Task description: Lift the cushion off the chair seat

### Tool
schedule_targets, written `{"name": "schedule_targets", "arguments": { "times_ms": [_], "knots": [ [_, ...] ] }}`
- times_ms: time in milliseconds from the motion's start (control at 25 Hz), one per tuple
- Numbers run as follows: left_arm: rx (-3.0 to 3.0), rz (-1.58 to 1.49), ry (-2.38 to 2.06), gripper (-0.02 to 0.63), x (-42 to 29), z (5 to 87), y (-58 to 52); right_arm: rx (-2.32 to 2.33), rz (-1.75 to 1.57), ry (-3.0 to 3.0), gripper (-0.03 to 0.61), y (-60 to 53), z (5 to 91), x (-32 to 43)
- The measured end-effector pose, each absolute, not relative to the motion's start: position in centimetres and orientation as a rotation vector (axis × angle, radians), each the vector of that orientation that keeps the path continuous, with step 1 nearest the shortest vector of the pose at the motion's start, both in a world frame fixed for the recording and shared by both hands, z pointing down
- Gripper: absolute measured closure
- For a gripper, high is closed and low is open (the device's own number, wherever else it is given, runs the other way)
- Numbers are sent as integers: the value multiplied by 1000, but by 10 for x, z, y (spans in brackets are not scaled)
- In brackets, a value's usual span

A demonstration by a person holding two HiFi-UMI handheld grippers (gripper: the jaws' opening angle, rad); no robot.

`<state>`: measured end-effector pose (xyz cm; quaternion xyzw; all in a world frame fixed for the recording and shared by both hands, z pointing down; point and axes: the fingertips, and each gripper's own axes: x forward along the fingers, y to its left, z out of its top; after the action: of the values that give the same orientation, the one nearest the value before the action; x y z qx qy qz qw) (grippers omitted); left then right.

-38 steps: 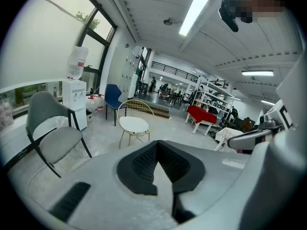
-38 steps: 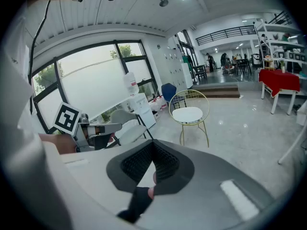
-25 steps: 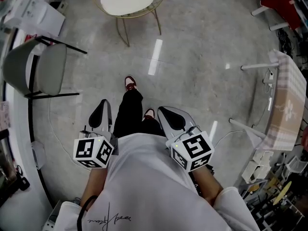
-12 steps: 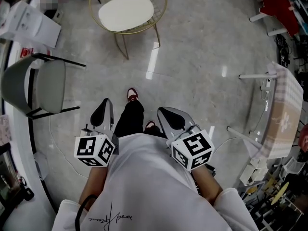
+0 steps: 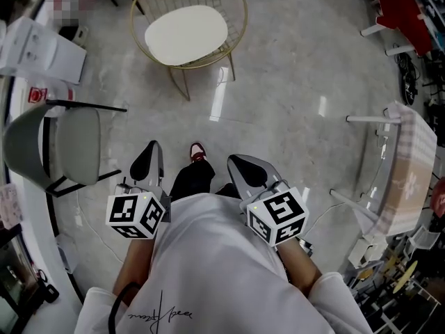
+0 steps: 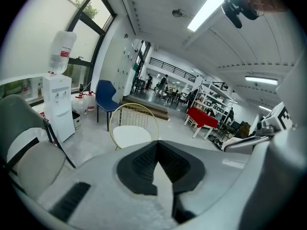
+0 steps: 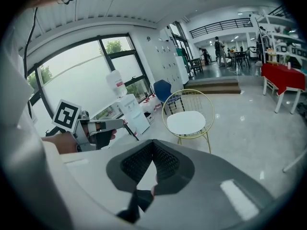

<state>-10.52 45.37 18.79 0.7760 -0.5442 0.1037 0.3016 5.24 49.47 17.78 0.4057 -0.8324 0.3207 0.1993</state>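
Observation:
A white oval cushion [image 5: 186, 35] lies on the seat of a gold wire chair [image 5: 237, 21], several steps ahead of me on the floor. It also shows in the left gripper view as the cushion [image 6: 130, 136] and in the right gripper view as the cushion [image 7: 188, 122]. My left gripper [image 5: 148, 160] and right gripper [image 5: 243, 167] are held side by side in front of the person's body, far short of the chair. Both point toward it, shut and empty. Seen along its own jaws, the left gripper [image 6: 156, 146] holds nothing. The same goes for the right gripper [image 7: 153, 146].
A grey chair [image 5: 66, 145] stands at the left by a white water dispenser [image 5: 42, 47]. A table with a checked cloth [image 5: 411, 165] is at the right and a red table [image 5: 403, 5] at the far right. The person's foot [image 5: 198, 152] is on the floor ahead.
The person has walked toward the gold chair, which now sits lower and nearer in the head view. The grey chair has slid down the left side. Both grippers stay shut.

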Motion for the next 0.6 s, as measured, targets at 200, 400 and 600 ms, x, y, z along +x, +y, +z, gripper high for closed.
{"name": "schedule_targets", "arguments": {
  "times_ms": [200,400,600],
  "knots": [
    [2070,269,-1437,609,-122,186,429,1155,871,-2332,572,468,174,36],
    [2053,267,-1456,611,-139,186,421,1155,836,-2347,571,452,167,23],
    [2028,255,-1483,611,-148,187,413,1145,814,-2353,571,439,166,19]
  ]
}}
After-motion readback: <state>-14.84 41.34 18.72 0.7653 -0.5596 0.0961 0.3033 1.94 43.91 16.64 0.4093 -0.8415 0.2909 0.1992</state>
